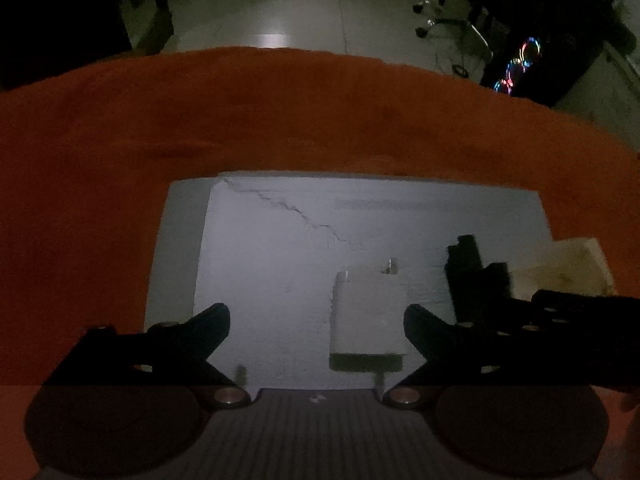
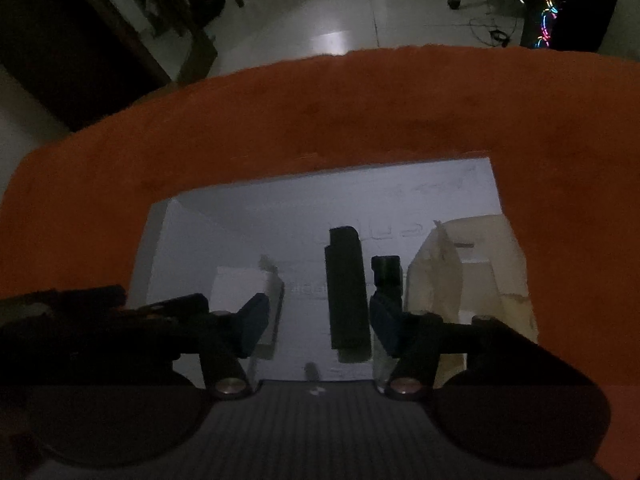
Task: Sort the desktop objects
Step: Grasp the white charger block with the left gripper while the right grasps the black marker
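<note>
A white foam tray (image 1: 272,240) lies on an orange cloth (image 1: 280,112). In the left wrist view a white block charger (image 1: 368,316) lies in the tray between the fingers of my open left gripper (image 1: 316,324), nearer the right finger. A black object (image 1: 466,264) and a cream paper box (image 1: 564,268) lie to its right. In the right wrist view my right gripper (image 2: 318,320) is open over a long black bar (image 2: 346,292). A small black clip (image 2: 387,276) stands by the right finger. The white charger (image 2: 240,284) lies left, the cream box (image 2: 472,272) right.
The orange cloth (image 2: 320,112) covers the table around the tray (image 2: 240,220). Beyond the table's far edge there is a dim grey floor (image 1: 304,8), chair wheels (image 1: 424,8) and a computer case with coloured lights (image 1: 520,64). The left gripper's arm (image 2: 80,312) shows in the right wrist view.
</note>
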Motion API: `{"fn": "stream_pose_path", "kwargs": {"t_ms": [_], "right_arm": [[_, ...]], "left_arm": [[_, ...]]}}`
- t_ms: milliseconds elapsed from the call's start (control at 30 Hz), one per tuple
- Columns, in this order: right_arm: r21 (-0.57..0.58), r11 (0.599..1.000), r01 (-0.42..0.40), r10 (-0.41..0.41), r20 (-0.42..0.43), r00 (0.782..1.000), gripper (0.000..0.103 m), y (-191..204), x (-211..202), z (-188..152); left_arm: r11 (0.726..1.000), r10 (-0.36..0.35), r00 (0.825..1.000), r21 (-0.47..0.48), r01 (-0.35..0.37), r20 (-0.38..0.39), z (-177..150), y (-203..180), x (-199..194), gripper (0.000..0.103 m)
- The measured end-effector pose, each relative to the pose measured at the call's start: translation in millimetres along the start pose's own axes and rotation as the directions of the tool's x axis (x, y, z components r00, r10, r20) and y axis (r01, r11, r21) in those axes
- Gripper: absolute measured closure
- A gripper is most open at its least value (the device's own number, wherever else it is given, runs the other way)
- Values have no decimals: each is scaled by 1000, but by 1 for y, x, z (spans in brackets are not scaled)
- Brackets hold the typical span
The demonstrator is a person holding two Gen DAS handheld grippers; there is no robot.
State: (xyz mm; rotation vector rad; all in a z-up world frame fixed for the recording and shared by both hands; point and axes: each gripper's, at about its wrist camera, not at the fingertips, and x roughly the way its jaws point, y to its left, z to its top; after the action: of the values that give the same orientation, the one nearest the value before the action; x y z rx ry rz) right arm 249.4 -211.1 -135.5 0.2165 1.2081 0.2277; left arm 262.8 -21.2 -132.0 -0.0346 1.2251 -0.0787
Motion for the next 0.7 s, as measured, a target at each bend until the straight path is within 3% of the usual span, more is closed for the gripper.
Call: {"fn": "stream_pose_path", "kwargs": {"t_ms": [233, 433, 600, 700], "right_arm": [[-7, 1000, -3, 3, -56, 998, 62, -5, 22, -3], [-32, 999, 24, -27, -89, 996, 66, -9, 35, -6], [-69, 996, 63, -69, -90, 994, 67, -7, 43, -10], [-94, 992, 86, -94, -82, 992, 73, -5, 44, -13]], "left_arm": [[997, -38, 999, -69, 36, -21, 3, 3, 22, 22], [998, -46, 998, -54, 44, -32, 0, -1, 35, 25], [991, -104, 994, -84, 102, -23, -2, -6, 39, 25], [991, -102, 995, -83, 101, -12, -4, -13, 40, 25]]}}
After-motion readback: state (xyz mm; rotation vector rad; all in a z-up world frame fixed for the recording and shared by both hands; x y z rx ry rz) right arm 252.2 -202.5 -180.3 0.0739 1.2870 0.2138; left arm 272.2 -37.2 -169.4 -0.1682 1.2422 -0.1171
